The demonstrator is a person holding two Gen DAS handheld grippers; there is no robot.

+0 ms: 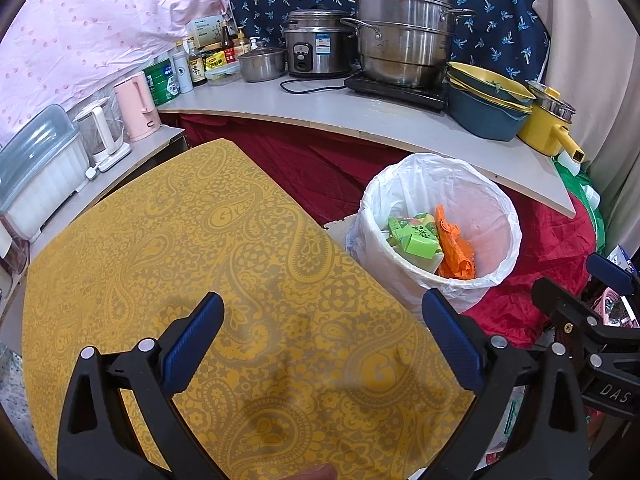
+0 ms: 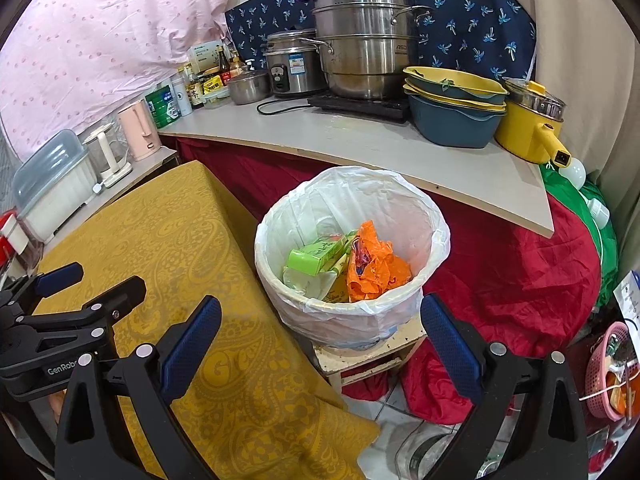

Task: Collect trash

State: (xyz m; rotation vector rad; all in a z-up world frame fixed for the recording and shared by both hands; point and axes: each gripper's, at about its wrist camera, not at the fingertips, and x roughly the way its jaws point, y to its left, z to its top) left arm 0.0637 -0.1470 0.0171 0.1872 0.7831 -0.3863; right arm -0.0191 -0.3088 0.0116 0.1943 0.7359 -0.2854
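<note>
A white trash bin (image 1: 492,284) lined with a white plastic bag stands beside the yellow table (image 1: 180,248). It shows in the right wrist view too (image 2: 320,316). Inside lie green cartons (image 1: 416,238) (image 2: 316,258) and a crumpled orange wrapper (image 1: 456,252) (image 2: 372,272). My left gripper (image 1: 322,320) is open and empty above the table's near right part. My right gripper (image 2: 320,322) is open and empty, hovering just in front of the bin. Each gripper shows at the edge of the other's view: the right one (image 1: 592,304), the left one (image 2: 80,292).
A grey counter (image 2: 360,140) behind the bin carries steel pots (image 2: 364,52), a rice cooker (image 2: 292,64), stacked blue and yellow basins (image 2: 456,108), a yellow pot (image 2: 528,128) and bottles. A pink kettle (image 1: 138,106) stands left. Red cloth (image 2: 520,272) drapes below. A pink basket (image 2: 608,372) sits lower right.
</note>
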